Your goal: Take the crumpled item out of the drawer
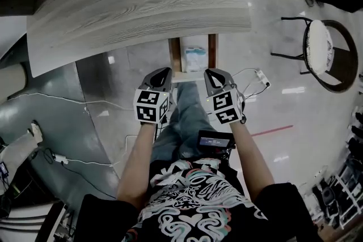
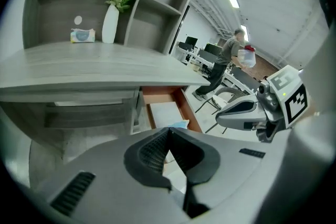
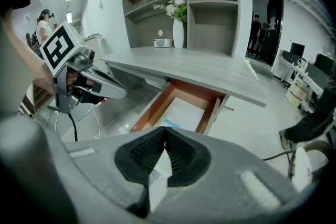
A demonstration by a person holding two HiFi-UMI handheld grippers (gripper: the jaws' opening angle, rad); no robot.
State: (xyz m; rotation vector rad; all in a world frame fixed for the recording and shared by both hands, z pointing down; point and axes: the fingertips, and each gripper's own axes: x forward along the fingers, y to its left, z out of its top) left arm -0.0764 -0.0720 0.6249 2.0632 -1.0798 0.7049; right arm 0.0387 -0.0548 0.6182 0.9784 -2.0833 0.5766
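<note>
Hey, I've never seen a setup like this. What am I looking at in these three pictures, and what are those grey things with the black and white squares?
A person holds a two-jaw tool in each hand: the left gripper and the right gripper. The squared cubes are part of them. One picture looks down from the person's head; the other two come from cameras riding on each gripper. Both grippers are shut and empty. Under the grey desk, an open drawer holds a crumpled pale-blue item.

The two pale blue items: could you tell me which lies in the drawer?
The crumpled item, below the desk edge; the box sits on top beside the vase.
</note>
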